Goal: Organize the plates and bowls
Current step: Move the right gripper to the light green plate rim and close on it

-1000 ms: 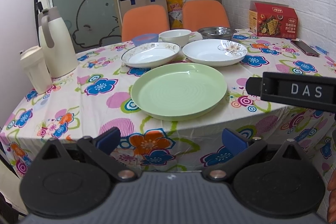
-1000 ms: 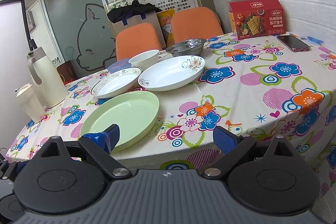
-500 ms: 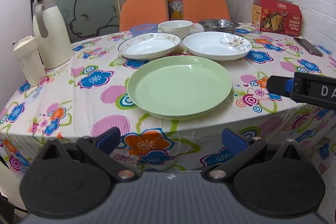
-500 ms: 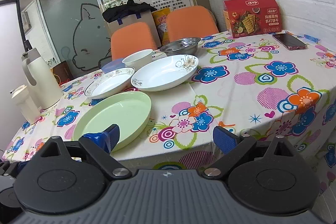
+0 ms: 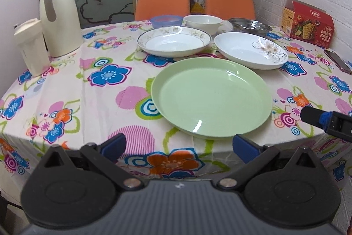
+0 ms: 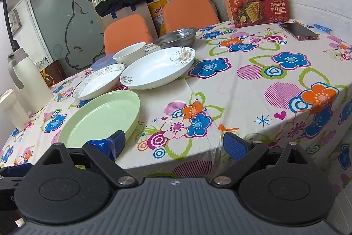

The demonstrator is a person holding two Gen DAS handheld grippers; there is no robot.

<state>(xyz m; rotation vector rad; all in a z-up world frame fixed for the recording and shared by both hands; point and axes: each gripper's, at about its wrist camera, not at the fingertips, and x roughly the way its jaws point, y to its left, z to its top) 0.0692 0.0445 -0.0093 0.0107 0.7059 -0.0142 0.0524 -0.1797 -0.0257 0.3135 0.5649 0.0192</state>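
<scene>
Both the left gripper (image 5: 178,147) and right gripper (image 6: 172,143) gape empty at the bench's (image 5: 105,102) near edge, by the green plate (image 5: 212,98).

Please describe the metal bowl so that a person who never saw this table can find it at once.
Start at the red cracker box against the brick wall, then look left along the table's far edge. The metal bowl sits there, behind the white flowered plate. It alone is shiny steel; its neighbour is a white bowl.
</scene>
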